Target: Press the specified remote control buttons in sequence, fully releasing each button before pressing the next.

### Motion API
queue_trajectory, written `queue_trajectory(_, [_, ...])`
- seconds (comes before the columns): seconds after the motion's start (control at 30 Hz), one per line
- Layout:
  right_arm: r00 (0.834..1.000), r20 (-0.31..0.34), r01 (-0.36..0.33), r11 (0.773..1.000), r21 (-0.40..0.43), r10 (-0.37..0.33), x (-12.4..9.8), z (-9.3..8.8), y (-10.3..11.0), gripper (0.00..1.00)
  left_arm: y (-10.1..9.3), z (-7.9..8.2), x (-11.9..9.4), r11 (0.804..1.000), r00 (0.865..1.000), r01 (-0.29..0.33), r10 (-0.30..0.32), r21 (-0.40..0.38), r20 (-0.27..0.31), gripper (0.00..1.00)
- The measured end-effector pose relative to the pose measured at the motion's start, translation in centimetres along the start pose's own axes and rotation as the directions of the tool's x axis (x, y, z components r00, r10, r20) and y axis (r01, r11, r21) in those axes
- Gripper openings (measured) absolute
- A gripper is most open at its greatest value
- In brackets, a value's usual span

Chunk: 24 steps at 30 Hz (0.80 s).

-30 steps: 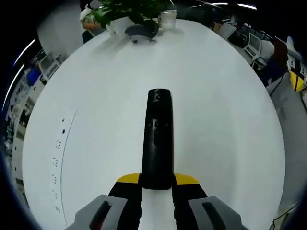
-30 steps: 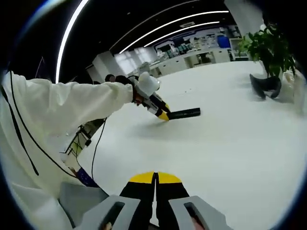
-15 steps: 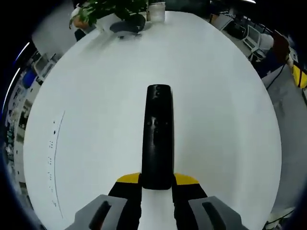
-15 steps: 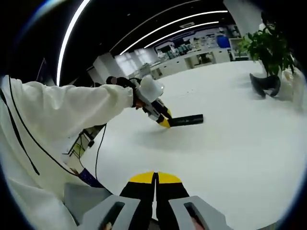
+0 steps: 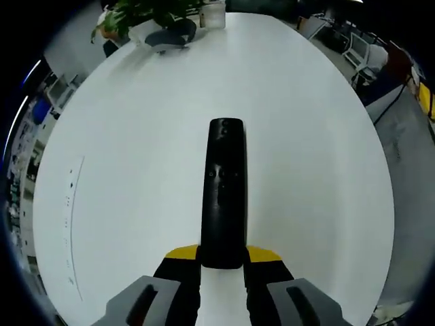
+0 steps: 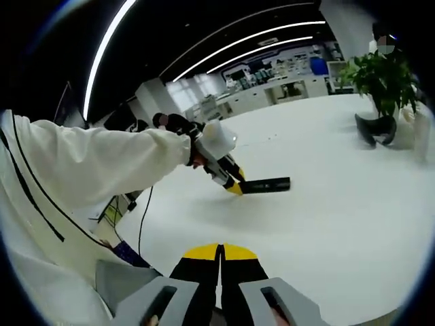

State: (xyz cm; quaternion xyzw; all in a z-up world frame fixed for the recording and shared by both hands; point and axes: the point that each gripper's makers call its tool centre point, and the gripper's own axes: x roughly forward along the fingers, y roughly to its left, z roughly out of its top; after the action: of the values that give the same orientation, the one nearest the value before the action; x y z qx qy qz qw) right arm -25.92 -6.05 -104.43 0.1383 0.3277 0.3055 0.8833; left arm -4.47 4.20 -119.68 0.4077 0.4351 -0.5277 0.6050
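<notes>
A long black remote control sticks out forward from my left gripper, which is shut on its near end; small round buttons show at its middle. It hangs above the white table. In the right gripper view the same remote is held level over the table by the left gripper in a white-sleeved arm. My right gripper is shut with nothing between its yellow-tipped jaws, well short of the remote.
A potted plant with a dark dish-shaped thing and a white cup stands at the table's far end; the plant and dish also lie far right. A socket strip runs along the left edge.
Both views shifted slightly as the hands moved; the left gripper still holds the remote, seen a little lower and further right in the right gripper view. The right gripper stays shut.
</notes>
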Motion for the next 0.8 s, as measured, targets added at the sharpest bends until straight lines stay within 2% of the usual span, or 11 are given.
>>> queue_trajectory(0.33, [1.0, 0.022, -0.006, 1.0, -0.015, 0.006, -0.4, 0.1, 1.4, 0.0, -2.7, -0.2, -0.2, 0.999, 0.999, 0.017, -0.015, 0.045, -0.051, 0.22])
queue_trajectory(0.8, [0.999, 0.029, -0.013, 0.998, -0.058, 0.015, -0.7, 0.2, 2.3, 0.0, -6.0, -0.6, -0.4, 0.999, 1.0, 0.018, -0.017, 0.032, -0.023, 0.22])
